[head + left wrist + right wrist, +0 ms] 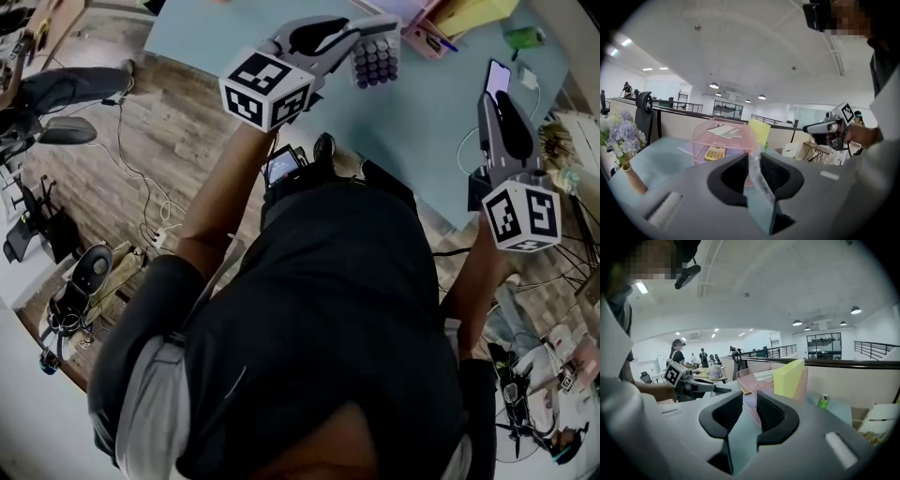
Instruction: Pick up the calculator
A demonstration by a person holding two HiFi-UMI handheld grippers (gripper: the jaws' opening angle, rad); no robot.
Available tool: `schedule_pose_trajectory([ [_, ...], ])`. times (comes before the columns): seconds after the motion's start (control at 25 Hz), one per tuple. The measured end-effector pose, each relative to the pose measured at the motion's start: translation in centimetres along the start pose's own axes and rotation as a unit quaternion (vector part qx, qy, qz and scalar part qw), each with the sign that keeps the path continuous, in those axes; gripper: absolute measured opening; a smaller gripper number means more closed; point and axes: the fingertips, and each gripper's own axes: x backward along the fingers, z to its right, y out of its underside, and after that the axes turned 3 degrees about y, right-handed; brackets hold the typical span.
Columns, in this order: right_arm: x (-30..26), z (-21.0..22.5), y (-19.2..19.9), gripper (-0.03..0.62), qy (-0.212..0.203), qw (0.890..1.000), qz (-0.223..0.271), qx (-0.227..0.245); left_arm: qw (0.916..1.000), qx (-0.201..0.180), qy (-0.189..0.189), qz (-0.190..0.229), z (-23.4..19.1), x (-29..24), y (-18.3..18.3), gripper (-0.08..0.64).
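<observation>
A yellow calculator (715, 152) lies on the lower shelf of a pink wire desk tray (723, 140) at the far side of the light blue table (234, 28). In the right gripper view it shows as a small yellow shape (746, 390) in the same tray (754, 383). My left gripper (386, 25) is raised above the table, well short of the tray, with its jaws shut (757, 157) and nothing gripped. To the right, my right gripper (488, 100) hovers near the table's edge with its jaws together (750, 399) and empty. Each gripper appears in the other's view.
Purple flowers (375, 61) in a vase (633, 180) stand under the left gripper. A yellow folder (790, 378) stands beside the pink tray, with a green can (824, 401) to its right. A phone (497, 77) with a white cable lies near the right gripper. Office chairs and cables are on the floor at left.
</observation>
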Motion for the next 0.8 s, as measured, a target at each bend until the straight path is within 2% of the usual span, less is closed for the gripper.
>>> schedule_pose_trajectory([
  [0.52, 1.2, -3.3, -1.7, 0.094, 0.01, 1.0, 0.019, 0.016, 0.9982, -0.033, 0.002, 0.051, 0.0, 6.1, -4.3, 0.146],
  [0.8, 5.9, -3.9, -2.5, 0.094, 0.022, 0.999, 0.028, 0.016, 0.9976, -0.038, 0.002, 0.058, 3.2, 8.8, -5.7, 0.146],
])
